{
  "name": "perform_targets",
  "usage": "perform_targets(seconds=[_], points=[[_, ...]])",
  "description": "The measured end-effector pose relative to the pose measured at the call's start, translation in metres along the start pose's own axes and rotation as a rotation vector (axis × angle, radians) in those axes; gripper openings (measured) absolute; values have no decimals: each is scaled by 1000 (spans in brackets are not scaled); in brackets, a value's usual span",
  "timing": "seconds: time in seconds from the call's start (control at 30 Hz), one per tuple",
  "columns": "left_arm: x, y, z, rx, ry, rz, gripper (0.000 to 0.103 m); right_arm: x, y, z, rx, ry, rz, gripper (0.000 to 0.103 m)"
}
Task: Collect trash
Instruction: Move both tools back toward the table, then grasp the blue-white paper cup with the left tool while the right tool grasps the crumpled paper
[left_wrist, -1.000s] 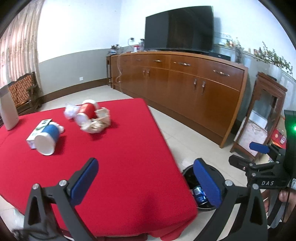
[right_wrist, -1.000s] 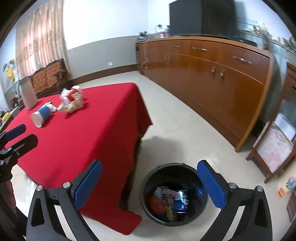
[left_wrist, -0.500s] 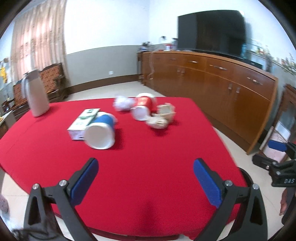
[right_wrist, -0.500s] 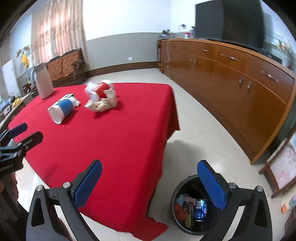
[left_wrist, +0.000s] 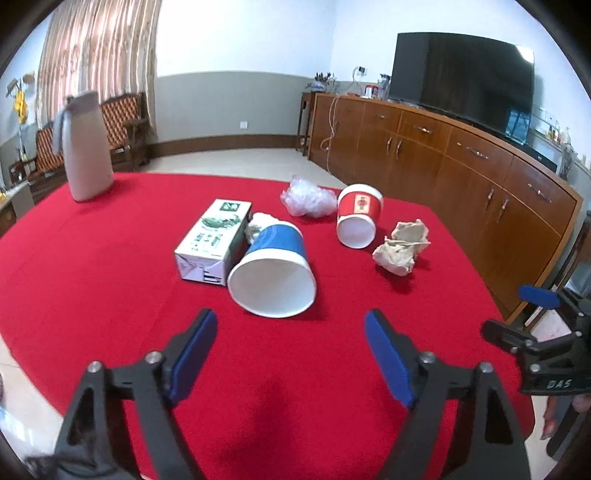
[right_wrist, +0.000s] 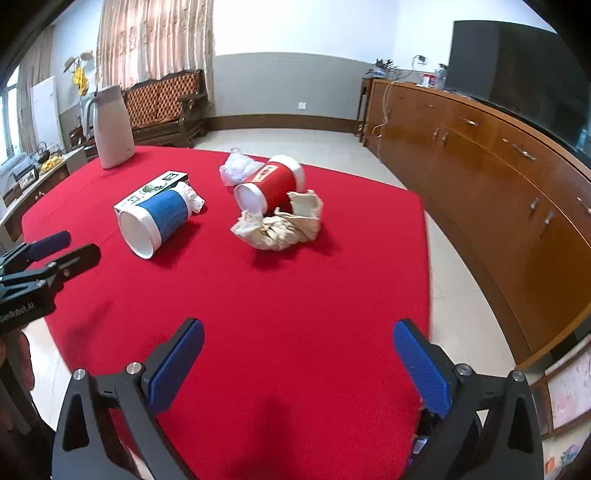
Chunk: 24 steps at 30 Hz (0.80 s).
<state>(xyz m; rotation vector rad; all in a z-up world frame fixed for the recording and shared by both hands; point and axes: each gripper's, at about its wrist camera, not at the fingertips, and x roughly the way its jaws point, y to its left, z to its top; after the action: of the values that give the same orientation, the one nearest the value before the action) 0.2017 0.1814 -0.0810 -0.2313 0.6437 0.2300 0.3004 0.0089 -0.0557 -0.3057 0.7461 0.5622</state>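
On the red tablecloth (left_wrist: 110, 295) lie a blue paper cup (left_wrist: 273, 273) on its side, a green-and-white carton (left_wrist: 214, 240), a red paper cup (left_wrist: 358, 218), a crumpled brown paper (left_wrist: 402, 247) and a clear plastic wad (left_wrist: 306, 199). My left gripper (left_wrist: 291, 350) is open and empty, just short of the blue cup's mouth. My right gripper (right_wrist: 299, 358) is open and empty over the cloth, facing the brown paper (right_wrist: 280, 225), the red cup (right_wrist: 269, 184) and the blue cup (right_wrist: 155, 221). The right gripper also shows at the right edge of the left wrist view (left_wrist: 532, 314).
A white thermos jug (left_wrist: 85, 147) stands at the table's far left corner. A long wooden sideboard (left_wrist: 461, 166) with a TV (left_wrist: 461, 81) runs along the right wall. Tiled floor (right_wrist: 461, 277) lies between the table and the sideboard. A wooden bench (right_wrist: 166, 103) stands at the back.
Both grippers have swung left from the black bin on the floor to face the table. The trash now looks closer. Both stay open.
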Motion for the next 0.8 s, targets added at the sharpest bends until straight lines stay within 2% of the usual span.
perform_targets(seconds=[0.33,0.37,0.43,0.53,0.67,0.8], points=[[28,33,6,-35,-3,55,79,47,14,26,12,13,37,100],[28,32,8,-28,-9,55,81,51,15,27,16,15,36,100],[29,26,12,-5,-22,60,93,58,17,29,27,21,47,100],[30,17,17,37,-40,63,101,64,20,29,27,27,52,100],[42,9,24,73,-25,73,103,73,18,34,34,24,48,100],[51,13,27,58,-14,62,103,85,13,43,29,28,46,100]])
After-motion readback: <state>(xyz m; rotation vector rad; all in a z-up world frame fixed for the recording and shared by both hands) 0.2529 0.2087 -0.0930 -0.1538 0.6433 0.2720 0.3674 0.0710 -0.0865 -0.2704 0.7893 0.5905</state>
